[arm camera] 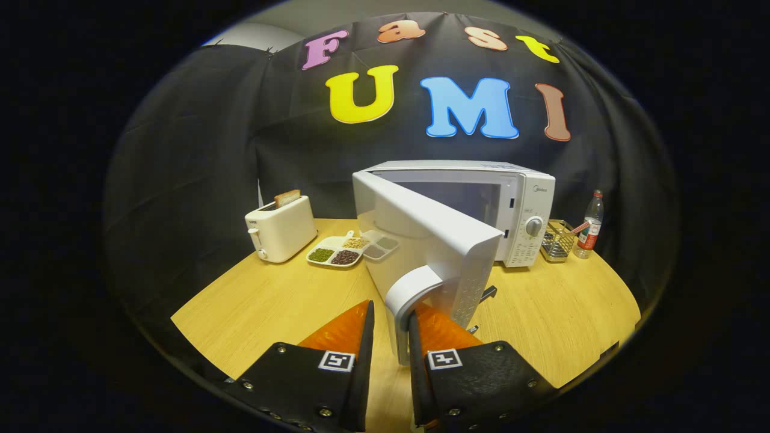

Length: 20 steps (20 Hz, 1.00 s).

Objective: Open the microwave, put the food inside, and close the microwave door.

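Beyond the fingers, on the light wooden table (271, 300), stands the white box-shaped microwave (517, 204), its white door (421, 240) swung open toward the gripper (391, 328), whose fingers sit narrowly parted around the door's curved white handle (409, 294).

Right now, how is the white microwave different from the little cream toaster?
The white microwave is bigger and boxier than the cream toaster. The microwave's door stands open, its handle between the gripper fingers; the toaster holds toast. Both sit on the wooden table.
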{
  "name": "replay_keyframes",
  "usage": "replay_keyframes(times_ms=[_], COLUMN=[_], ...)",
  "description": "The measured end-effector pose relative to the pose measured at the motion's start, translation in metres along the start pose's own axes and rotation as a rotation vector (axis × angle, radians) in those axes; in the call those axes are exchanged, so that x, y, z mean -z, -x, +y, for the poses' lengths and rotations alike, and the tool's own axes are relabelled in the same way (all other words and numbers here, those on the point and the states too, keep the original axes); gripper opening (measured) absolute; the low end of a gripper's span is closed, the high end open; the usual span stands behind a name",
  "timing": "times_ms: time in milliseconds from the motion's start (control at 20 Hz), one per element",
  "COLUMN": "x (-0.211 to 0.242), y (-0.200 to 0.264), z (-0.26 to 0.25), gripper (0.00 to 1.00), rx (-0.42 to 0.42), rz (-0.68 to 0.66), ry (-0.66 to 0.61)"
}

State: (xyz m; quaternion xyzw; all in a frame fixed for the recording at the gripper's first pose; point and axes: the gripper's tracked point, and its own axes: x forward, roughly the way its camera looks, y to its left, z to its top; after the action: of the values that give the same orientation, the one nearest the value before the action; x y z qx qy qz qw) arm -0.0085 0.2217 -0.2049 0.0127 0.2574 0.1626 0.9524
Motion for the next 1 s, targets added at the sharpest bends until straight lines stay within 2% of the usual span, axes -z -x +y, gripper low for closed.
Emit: replay_keyframes(times_ms=[450,650,850,1000], x=[0.007,0.009,0.013,0.011], y=[0.008,0.015,0.023,0.047], z=[0.048,0.069,0.085,0.118], gripper=[0.30,0.30,0.30,0.35], rx=[-0.002,-0.046,-0.126,-0.286], rz=[0.017,0.020,0.061,0.060], ry=[0.037,0.066,0.068,0.058])
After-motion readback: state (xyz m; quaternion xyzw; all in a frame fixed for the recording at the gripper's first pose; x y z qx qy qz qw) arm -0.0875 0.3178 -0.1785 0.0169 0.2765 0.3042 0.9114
